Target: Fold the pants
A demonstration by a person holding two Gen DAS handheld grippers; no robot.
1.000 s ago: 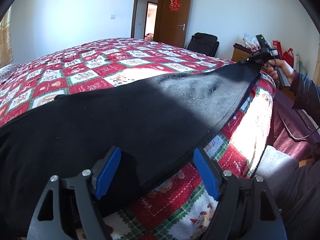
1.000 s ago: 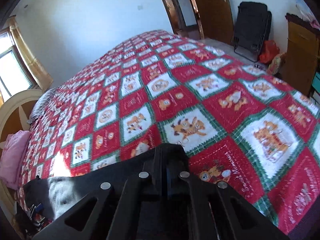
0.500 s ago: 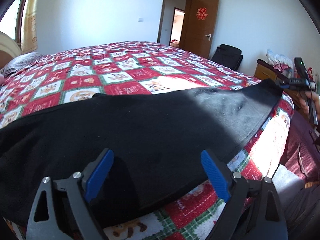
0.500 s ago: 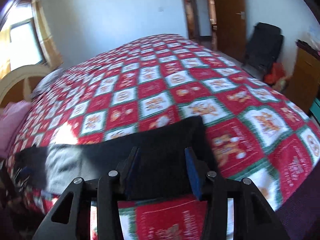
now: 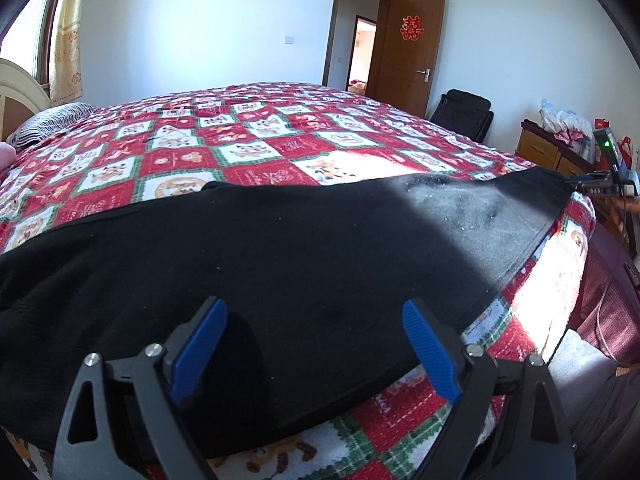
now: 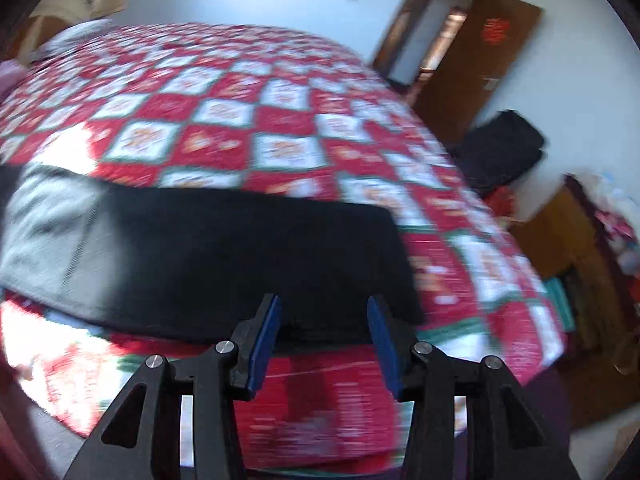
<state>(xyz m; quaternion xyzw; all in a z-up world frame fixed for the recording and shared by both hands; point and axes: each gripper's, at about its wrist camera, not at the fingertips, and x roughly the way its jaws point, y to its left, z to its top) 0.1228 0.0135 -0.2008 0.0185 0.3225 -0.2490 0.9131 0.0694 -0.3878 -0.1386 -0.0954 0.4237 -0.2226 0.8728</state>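
bedroom, checkered quilt (image 5: 248,148) on bed. black pants (image 5: 280,248) lie flat, stretched along quilt's near edge. left gripper (image 5: 316,344) jaws wide apart over pants, holding nothing. right gripper (image 6: 324,340) jaws parted, empty, at pants' end. step: laid out, fold not begun. next: regrip ends, bring one over other.

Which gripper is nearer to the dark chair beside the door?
Right. The right gripper is open at the pants' end nearest the chair; the left gripper is open over their opposite end.
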